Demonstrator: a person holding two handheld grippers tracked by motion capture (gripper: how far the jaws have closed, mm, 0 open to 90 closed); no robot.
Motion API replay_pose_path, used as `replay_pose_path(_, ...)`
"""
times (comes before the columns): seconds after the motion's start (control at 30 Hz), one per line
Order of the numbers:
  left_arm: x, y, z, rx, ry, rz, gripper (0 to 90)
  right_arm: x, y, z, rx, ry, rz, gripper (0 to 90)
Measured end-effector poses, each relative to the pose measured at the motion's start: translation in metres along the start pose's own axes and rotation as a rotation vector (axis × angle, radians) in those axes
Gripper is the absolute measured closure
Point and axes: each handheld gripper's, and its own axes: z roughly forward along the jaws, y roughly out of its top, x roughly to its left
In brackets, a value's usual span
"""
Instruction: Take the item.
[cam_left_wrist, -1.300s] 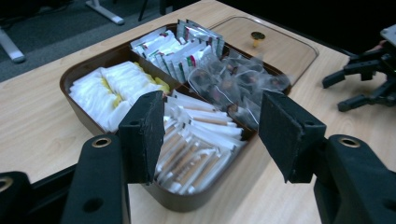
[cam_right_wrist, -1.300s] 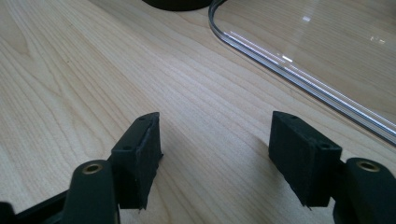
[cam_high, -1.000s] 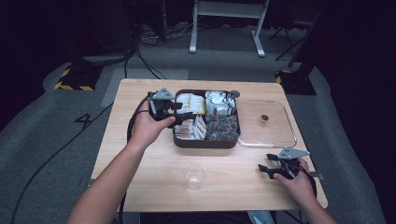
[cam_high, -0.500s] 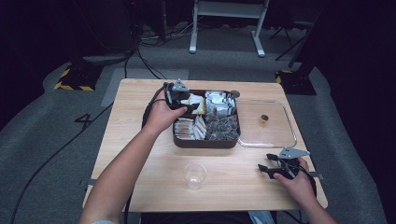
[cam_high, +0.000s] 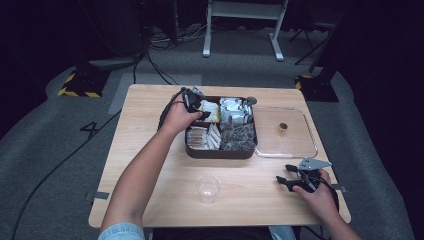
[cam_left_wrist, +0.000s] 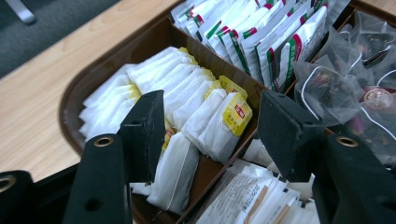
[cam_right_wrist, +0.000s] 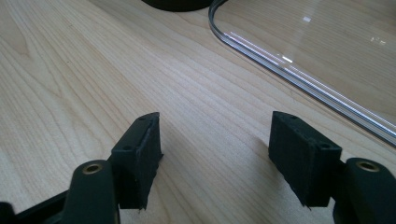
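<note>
The left gripper (cam_left_wrist: 205, 135) hovers spread, empty, over the tea bags (cam_left_wrist: 187, 121) in the tray's (cam_high: 192, 150) far-left compartment, mid-bench. They look light, soft and crushable; pinching one bag's paper top edge probably suits best. The right gripper (cam_right_wrist: 212, 156) rests apart, holding nothing.

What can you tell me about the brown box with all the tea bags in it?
The brown box is a dark, smooth tray with rounded corners, sitting flat on the wooden table. Dividers split it into compartments. One holds white tea bags with yellow tags, another white sachets with green and red stripes, another clear mesh bags, another paper packets. Its clear lid lies beside it on the table. The left gripper hovers over the yellow-tagged bags, fingers apart.
</note>
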Motion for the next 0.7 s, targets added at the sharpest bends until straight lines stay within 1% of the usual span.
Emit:
replay_pose_path(0.13, -0.001, 0.002, 0.008, 0.028, -0.017, -0.006, 43.9, 0.000, 0.000, 0.000, 0.000, 0.000, 0.000, 34.5)
replay_pose_path(0.2, -0.001, 0.003, 0.011, 0.052, -0.019, -0.005, 45.9, 0.000, 0.000, 0.000, 0.000, 0.000, 0.000, 34.5)
replay_pose_path(0.23, -0.001, 0.003, 0.013, 0.053, -0.020, -0.001, 46.9, 0.000, 0.000, 0.000, 0.000, 0.000, 0.000, 34.6)
replay_pose_path(0.27, -0.001, 0.003, 0.015, 0.058, -0.023, -0.006, 48.5, 0.000, 0.000, 0.000, 0.000, 0.000, -0.001, 34.6)
replay_pose_path(0.37, 0.001, 0.001, 0.022, 0.087, -0.025, -0.003, 51.0, 0.000, 0.000, 0.000, -0.001, 0.000, 0.000, 34.6)
replay_pose_path(0.43, 0.002, 0.001, 0.026, 0.103, -0.029, -0.002, 55.5, 0.000, 0.000, 0.000, -0.001, 0.000, -0.001, 34.6)
replay_pose_path(0.5, 0.002, 0.000, 0.029, 0.111, -0.032, -0.014, 59.2, 0.000, 0.000, 0.000, -0.001, 0.000, -0.001, 34.7)
replay_pose_path(0.57, 0.003, 0.000, 0.031, 0.119, -0.033, -0.017, 61.0, 0.000, 0.000, 0.000, -0.001, 0.001, -0.001, 34.8)
replay_pose_path(0.6, 0.004, 0.000, 0.032, 0.121, -0.035, -0.025, 62.7, 0.000, 0.000, 0.000, -0.001, 0.001, -0.002, 34.8)
replay_pose_path(0.63, 0.005, 0.000, 0.033, 0.125, -0.045, -0.026, 64.8, 0.000, 0.000, 0.000, -0.001, 0.001, -0.001, 34.8)
replay_pose_path(0.7, 0.006, 0.000, 0.036, 0.134, -0.043, -0.024, 66.7, 0.000, 0.000, 0.000, -0.001, 0.001, -0.002, 34.9)
